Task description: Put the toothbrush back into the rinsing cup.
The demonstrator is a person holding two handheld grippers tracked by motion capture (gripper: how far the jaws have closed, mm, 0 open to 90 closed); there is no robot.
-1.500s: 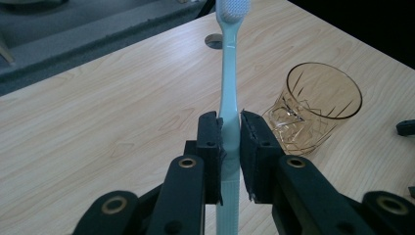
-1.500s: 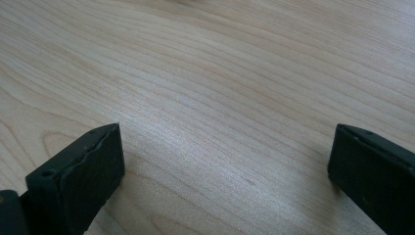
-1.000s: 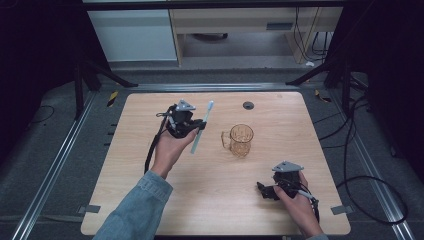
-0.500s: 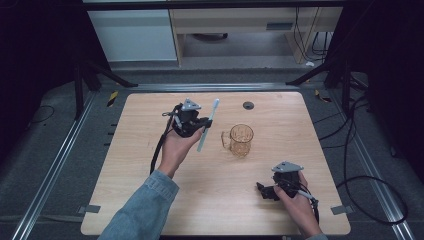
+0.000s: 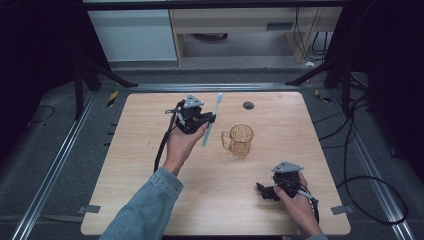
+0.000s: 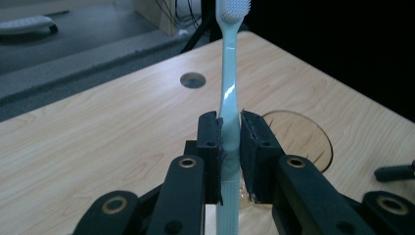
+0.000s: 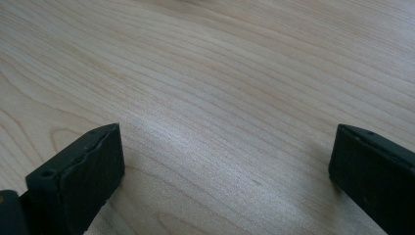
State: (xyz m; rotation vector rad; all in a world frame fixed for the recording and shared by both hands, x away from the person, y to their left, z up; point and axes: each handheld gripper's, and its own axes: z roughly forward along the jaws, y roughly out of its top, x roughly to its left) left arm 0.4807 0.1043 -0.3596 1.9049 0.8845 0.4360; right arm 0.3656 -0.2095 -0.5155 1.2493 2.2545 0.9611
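Table [image 5: 150, 200] first: pale wood top, mostly bare, with a small dark round grommet [image 5: 248, 105] near the far edge. I read the work as getting the toothbrush into the cup.

Cup [image 5: 241, 140]: amber glass mug with a handle on its left side, standing upright a little right of the table's middle. In the left gripper view its rim [image 6: 313, 147] shows just behind and to the right of the jaws, and I see nothing inside it, though part of it is hidden.

Left gripper [image 5: 207, 120]: held up over the table's far-middle part, just left of the cup. Its jaws are pressed together on the toothbrush handle, pads flat against both sides.

Right gripper [image 5: 264, 191]: resting low near the front right of the table, well apart from the cup. In its own view the jaws stand wide apart over bare wood, gripping nothing.

Toothbrush [image 6: 229, 98]: pale blue-green, clamped at roughly mid-handle, the white bristle head pointing away toward the far edge and the tail end toward me. From above it runs slantwise, its lower end near the mug's handle. Whether that end is clear of the mug or brushing it, I can't quite tell from the high view.

Progress, as I judge it: the pick-up is done and the brush is carried close to the cup. Left to do: swing it over the rim, lower it in, and release.
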